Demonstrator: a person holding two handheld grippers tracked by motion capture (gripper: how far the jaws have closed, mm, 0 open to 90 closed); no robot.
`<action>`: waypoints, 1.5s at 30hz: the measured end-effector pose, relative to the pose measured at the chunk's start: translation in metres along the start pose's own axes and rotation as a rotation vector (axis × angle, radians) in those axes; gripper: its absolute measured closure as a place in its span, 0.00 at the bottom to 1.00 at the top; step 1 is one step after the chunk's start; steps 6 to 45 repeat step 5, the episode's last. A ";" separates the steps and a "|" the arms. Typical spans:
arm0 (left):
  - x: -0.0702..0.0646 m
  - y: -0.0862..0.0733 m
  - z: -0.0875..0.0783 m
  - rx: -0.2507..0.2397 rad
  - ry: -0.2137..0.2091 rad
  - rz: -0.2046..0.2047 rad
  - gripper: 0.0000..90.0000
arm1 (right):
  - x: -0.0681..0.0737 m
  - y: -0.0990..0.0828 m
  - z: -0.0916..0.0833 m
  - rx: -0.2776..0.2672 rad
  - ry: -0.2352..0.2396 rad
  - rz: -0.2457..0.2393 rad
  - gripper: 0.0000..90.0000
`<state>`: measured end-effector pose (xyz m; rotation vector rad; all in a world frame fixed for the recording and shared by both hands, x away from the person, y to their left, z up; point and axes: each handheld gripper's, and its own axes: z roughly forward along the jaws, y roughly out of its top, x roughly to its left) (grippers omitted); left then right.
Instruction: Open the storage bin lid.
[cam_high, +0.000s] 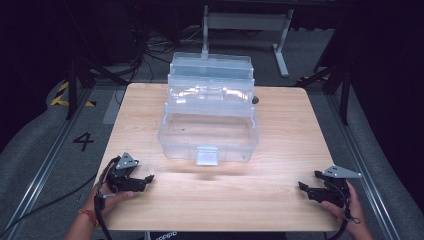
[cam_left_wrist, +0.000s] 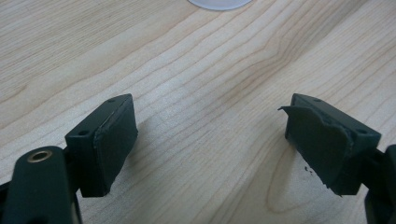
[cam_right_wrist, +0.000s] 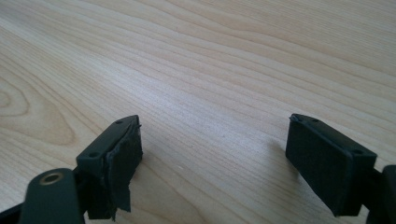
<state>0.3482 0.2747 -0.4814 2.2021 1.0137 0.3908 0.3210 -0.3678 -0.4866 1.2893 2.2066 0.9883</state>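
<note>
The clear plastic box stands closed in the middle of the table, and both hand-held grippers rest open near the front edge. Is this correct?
Not quite: the high view shows the clear plastic box standing open, its lid tiers raised at the back. The left hand-held gripper and right hand-held gripper do rest open near the table front edge.

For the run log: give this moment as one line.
left gripper: open, empty, on table | right gripper: open, empty, on table | clear tiered box: open, untouched
</note>
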 end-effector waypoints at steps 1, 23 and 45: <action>0.000 0.000 0.000 0.000 0.000 0.000 0.19 | 0.000 0.000 0.000 0.000 0.000 0.000 0.21; 0.000 0.000 0.000 0.001 0.000 0.000 0.19 | 0.000 0.000 0.000 0.000 0.000 0.000 0.21; 0.000 0.000 0.000 0.001 0.000 0.000 0.19 | 0.000 0.000 0.000 0.000 0.000 0.000 0.21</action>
